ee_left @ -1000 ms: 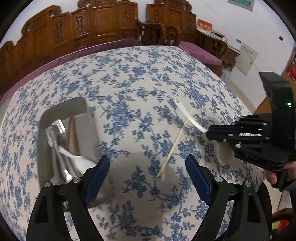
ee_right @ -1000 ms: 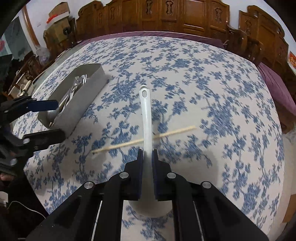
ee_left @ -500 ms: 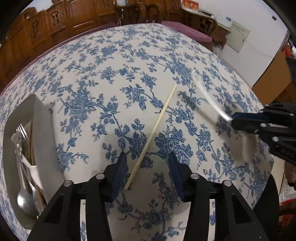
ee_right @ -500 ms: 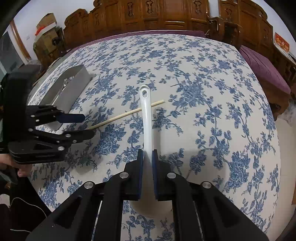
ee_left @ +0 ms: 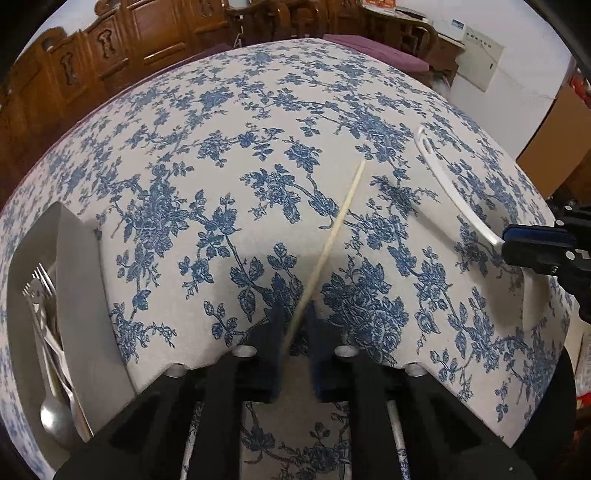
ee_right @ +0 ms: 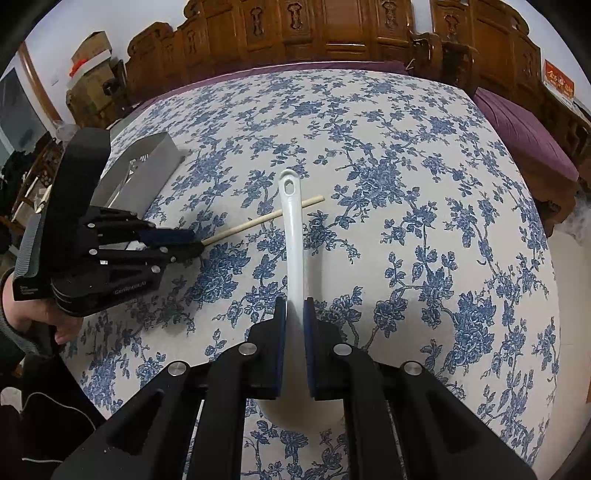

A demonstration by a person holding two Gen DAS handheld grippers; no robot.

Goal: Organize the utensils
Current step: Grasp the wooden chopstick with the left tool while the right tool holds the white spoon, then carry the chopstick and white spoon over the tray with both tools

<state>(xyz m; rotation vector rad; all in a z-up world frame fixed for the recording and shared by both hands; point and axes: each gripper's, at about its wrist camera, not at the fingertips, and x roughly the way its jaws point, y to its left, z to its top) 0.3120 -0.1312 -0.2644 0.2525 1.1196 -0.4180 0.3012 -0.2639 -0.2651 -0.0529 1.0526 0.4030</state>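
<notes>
A large table (ee_left: 258, 122) is filling both views, and a white cloth printed with blue flowers is covering it. Carved wooden chairs (ee_right: 332, 33) are standing along its far edge, with a purple cushion (ee_right: 524, 136) lying on a seat at the right of the right wrist view.

A long metal tray (ee_left: 79, 295) is sitting on the cloth, at the left of the left wrist view. It is holding a fork (ee_left: 37, 291), a spoon (ee_left: 55, 421) and other cutlery, lying lengthwise in a heap.

The left gripper (ee_left: 293, 332) is pointing steeply down at the cloth. Its jaws have just been closing and are now standing narrow, pinching the near end of a single wooden chopstick (ee_left: 332, 236). The chopstick is stretching away from the pads across the cloth, well apart from the tray. In the right wrist view, a hand (ee_right: 55, 321) in a dark sleeve is holding this gripper from below.

The right gripper (ee_right: 294, 314) is also standing narrow, clamping the handle of a white ladle-style spoon (ee_right: 293, 236). The handle is running forward from the pads, with a hanging hole at its far tip, and the bowl is showing partly behind the jaws. From this view the spoon handle is crossing in front of the chopstick; whether the two are touching cannot be told.
</notes>
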